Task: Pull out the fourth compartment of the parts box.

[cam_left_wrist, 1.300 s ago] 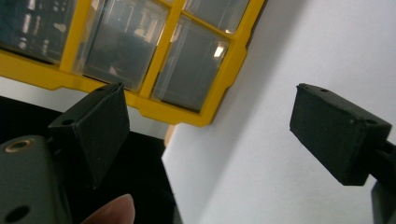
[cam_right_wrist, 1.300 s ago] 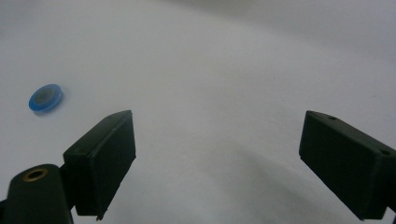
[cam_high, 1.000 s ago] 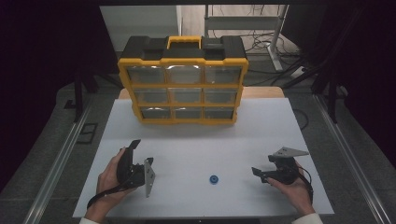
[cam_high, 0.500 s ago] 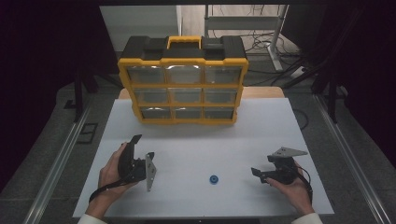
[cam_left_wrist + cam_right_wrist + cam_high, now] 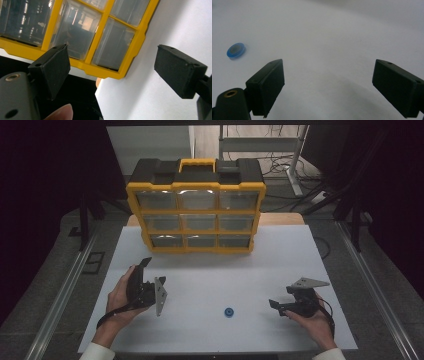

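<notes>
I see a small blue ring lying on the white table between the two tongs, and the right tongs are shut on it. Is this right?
Not quite. The blue ring does lie on the white table between the two tongs, but the right tongs are open and hold nothing. The right gripper view shows their jaws wide apart, with the ring lying free on the table, off to their left.

My surface (image 5: 280,265): flat white rectangular top w/ a strip of bare wood showing at the far edge. On it, far centre: a yellow-framed black-topped plastic organiser case w/ clear drawers (image 5: 197,205), standing upright, drawer fronts facing me. Near edge, approx centre: a small blue ring-shaped piece (image 5: 229,312), lying flat, well apart from the case. In my right tongs' view the ring (image 5: 236,50) sits up-left on plain white.
</notes>
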`<state>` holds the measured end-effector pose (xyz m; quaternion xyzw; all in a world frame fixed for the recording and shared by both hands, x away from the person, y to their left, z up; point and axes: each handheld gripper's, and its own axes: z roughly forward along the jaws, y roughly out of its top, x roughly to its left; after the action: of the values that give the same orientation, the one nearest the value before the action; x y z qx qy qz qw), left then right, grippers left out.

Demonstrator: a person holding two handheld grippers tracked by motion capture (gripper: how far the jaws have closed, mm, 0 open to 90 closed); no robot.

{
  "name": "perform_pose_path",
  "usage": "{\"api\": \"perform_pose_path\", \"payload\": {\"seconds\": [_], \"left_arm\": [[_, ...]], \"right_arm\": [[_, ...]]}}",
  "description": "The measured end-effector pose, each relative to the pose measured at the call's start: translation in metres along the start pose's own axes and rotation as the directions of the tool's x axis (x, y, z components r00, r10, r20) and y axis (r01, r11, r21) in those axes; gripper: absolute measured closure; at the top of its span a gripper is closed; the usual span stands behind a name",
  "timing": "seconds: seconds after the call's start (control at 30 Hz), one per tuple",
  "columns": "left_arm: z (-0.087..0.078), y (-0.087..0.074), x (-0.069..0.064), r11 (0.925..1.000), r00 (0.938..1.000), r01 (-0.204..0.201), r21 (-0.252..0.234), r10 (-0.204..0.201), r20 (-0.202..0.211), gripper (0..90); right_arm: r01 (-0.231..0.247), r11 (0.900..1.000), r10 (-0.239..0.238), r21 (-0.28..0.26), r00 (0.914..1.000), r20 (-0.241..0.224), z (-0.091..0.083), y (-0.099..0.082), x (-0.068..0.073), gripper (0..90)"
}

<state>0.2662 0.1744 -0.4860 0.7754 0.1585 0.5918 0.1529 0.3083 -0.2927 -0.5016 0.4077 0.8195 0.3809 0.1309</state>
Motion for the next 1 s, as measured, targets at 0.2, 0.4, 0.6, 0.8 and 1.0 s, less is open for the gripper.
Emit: {"api": "perform_pose_path", "payload": {"seconds": [0.2,0.4,0.6,0.8,1.0], "left_arm": [[0.005,-0.001,0.004,1.0,1.0,0.006,0.003,-0.006,0.004,13.8],[0.008,-0.002,0.01,0.9998,0.9998,0.02,0.005,-0.02,0.0,14.0],[0.012,-0.004,0.01,0.9998,0.9998,0.017,0.014,-0.017,0.014,14.1],[0.018,-0.009,0.011,0.9993,0.9993,0.025,0.027,-0.026,0.026,14.1],[0.025,-0.012,0.017,0.999,0.9996,0.016,0.041,-0.017,0.023,14.1]], "right_arm": [[-0.004,1.0,0.004,-0.005,1.0,0.003,0.0,0.0,-0.001,11.3],[-0.011,0.9999,0.011,-0.008,0.9999,0.0,-0.001,0.001,-0.001,11.4],[-0.016,0.9998,0.016,-0.011,0.9999,-0.002,-0.001,0.001,-0.002,11.5],[-0.013,0.9999,0.013,-0.008,0.9999,-0.002,0.0,0.001,-0.002,11.5],[-0.012,0.9999,0.012,-0.007,0.9999,0.001,0.0,0.001,-0.002,11.7]]}}
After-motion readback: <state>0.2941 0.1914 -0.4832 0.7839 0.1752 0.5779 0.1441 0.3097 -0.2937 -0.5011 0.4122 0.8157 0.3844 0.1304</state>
